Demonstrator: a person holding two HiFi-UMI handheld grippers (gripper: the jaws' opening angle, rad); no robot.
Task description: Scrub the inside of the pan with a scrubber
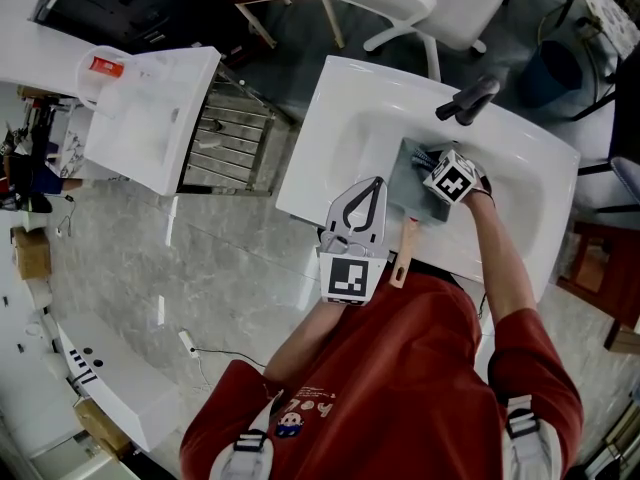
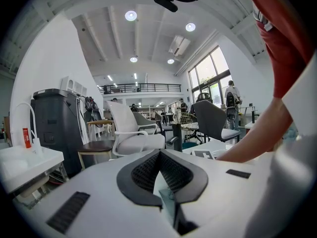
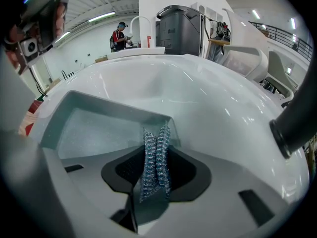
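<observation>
A square grey-green pan (image 1: pixel 413 190) with a wooden handle (image 1: pixel 404 253) lies in the white sink (image 1: pixel 340 118). My right gripper (image 1: pixel 437 168) reaches down into the pan and is shut on a blue-silver wire scrubber (image 3: pixel 154 157). In the right gripper view the scrubber stands between the pads over the pan's (image 3: pixel 94 128) speckled floor. My left gripper (image 1: pixel 372 190) lies over the sink's front left rim beside the pan. In the left gripper view my left gripper's (image 2: pixel 159 155) tips meet, with a thin grey-green edge of the pan (image 2: pixel 169 208) between the pads.
A black faucet (image 1: pixel 468 100) overhangs the sink's far side and shows at the right as the faucet (image 3: pixel 292 128). A second white basin unit (image 1: pixel 150 113) with a metal rack (image 1: pixel 225 143) stands to the left. A white chair (image 1: pixel 420 3) is behind the sink.
</observation>
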